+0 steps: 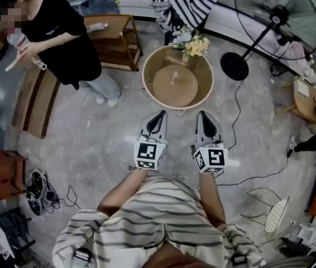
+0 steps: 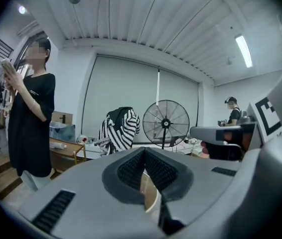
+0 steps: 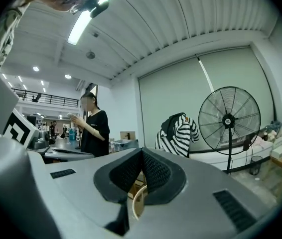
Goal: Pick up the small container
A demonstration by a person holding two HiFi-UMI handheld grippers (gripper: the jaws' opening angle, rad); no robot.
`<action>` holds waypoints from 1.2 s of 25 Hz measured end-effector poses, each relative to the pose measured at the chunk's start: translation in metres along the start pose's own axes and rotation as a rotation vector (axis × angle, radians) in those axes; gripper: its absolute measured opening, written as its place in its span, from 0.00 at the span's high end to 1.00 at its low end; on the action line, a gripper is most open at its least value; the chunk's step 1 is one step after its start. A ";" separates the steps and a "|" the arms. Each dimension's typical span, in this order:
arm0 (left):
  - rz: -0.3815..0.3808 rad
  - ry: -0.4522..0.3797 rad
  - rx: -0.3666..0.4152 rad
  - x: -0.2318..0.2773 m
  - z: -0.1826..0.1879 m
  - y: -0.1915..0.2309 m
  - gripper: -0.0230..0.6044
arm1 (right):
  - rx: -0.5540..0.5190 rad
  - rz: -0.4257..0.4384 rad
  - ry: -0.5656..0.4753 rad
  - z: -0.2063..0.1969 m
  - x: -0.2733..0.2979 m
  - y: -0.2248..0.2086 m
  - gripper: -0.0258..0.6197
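Observation:
A round table with a cream rim (image 1: 147, 77) and a brown top stands just ahead of me. A small pale object (image 1: 175, 77), too small to make out, sits at its middle, and a bunch of flowers (image 1: 194, 44) at its far edge. My left gripper (image 1: 161, 114) and right gripper (image 1: 201, 114) are held side by side, both pointing at the table's near rim and short of it. Both are shut with nothing between the pads. In the left gripper view the left gripper (image 2: 144, 151) has its jaws meeting at the tip; the right gripper (image 3: 142, 151) looks the same in its own view.
A person in black (image 1: 57, 32) stands at the back left beside a low wooden table (image 1: 113, 38). A large floor fan (image 1: 275, 15) is at the back right, with a cable (image 1: 236, 121) trailing over the floor. A white wire chair (image 1: 275, 216) stands at my right.

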State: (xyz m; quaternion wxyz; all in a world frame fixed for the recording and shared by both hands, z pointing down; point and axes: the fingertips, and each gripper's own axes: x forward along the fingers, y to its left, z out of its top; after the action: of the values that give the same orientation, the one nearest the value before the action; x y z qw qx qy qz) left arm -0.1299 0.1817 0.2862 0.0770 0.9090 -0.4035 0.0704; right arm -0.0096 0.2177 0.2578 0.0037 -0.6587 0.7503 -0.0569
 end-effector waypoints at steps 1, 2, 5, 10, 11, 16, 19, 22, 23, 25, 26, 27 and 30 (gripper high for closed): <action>-0.005 0.006 0.003 0.017 0.004 0.011 0.96 | 0.001 -0.008 0.000 0.003 0.019 -0.006 0.95; -0.012 0.014 0.005 0.033 0.007 0.020 0.96 | 0.002 -0.014 0.002 0.004 0.036 -0.012 0.95; -0.039 0.031 0.016 0.076 0.013 0.041 0.96 | 0.006 -0.032 0.025 0.002 0.081 -0.028 0.95; -0.066 0.060 0.022 0.128 0.014 0.068 0.96 | 0.015 -0.057 0.065 -0.006 0.138 -0.047 0.95; -0.067 0.068 0.019 0.137 0.012 0.073 0.96 | 0.020 -0.053 0.072 -0.008 0.147 -0.049 0.95; -0.067 0.109 0.004 0.170 -0.006 0.089 0.96 | 0.046 -0.028 0.105 -0.026 0.182 -0.063 0.95; -0.054 0.132 -0.007 0.190 -0.020 0.094 0.96 | 0.042 -0.017 0.130 -0.041 0.197 -0.075 0.95; -0.034 0.141 -0.009 0.212 -0.035 0.097 0.96 | 0.028 0.012 0.136 -0.055 0.212 -0.088 0.95; -0.028 0.143 -0.005 0.220 -0.041 0.097 0.96 | 0.025 0.022 0.140 -0.061 0.217 -0.092 0.95; -0.018 0.148 0.003 0.235 -0.053 0.097 0.96 | 0.036 0.035 0.153 -0.075 0.228 -0.102 0.95; -0.011 0.151 0.004 0.242 -0.058 0.099 0.96 | 0.046 0.038 0.156 -0.082 0.234 -0.108 0.95; -0.002 0.153 0.004 0.250 -0.062 0.100 0.96 | 0.053 0.039 0.157 -0.089 0.241 -0.114 0.95; 0.021 0.154 -0.002 0.276 -0.076 0.102 0.96 | 0.057 0.045 0.165 -0.109 0.258 -0.131 0.95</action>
State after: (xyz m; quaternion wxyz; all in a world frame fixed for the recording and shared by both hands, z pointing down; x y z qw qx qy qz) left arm -0.0281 -0.0703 0.4214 0.1082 0.8965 -0.4060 0.1404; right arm 0.0769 -0.0452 0.3961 -0.0382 -0.6344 0.7606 -0.1324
